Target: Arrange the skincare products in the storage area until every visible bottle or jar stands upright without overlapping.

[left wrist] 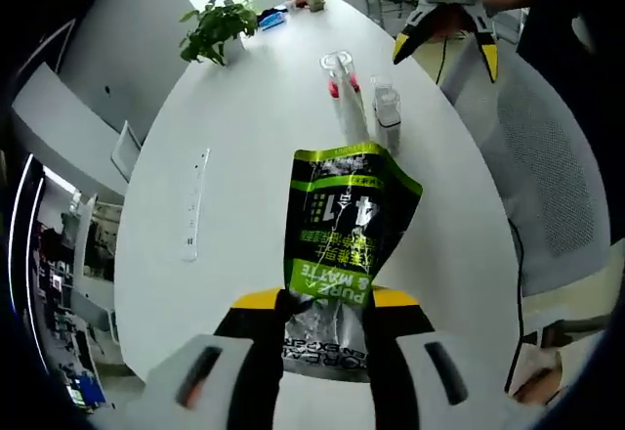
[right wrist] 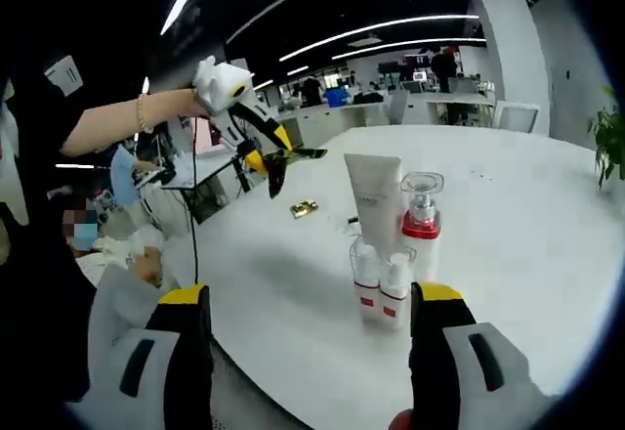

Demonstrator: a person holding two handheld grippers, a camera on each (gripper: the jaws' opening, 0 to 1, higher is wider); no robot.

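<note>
Your left gripper (left wrist: 325,305) is nearest the lens, its 2 yellow-tipped jaws closed on the lower end of a green and black sachet (left wrist: 344,230), which rises away from the fingertips, lifted above the table. It is a thin, glossy, crinkled foil pack, flat and floppy; pinched this low it could fold over or slip out, and a limp pack like this probably won't stand on its own.

Beyond the sachet's far end, well past your fingers, the white oval table (left wrist: 244,156) carries a cluster of products. Seen from the right gripper view, your right gripper (right wrist: 311,318) holds nothing, jaws spread wide, and between them, a little ahead, stands the cluster: a tall matte white tube (right wrist: 374,200), a clear-capped pump bottle (right wrist: 422,205) with a red collar, and 2 small bottles (right wrist: 381,288) with red bands in a clear holder. These stand touching or nearly so; nudge 1 while setting the sachet down and the narrow tube likely topples first.
</note>
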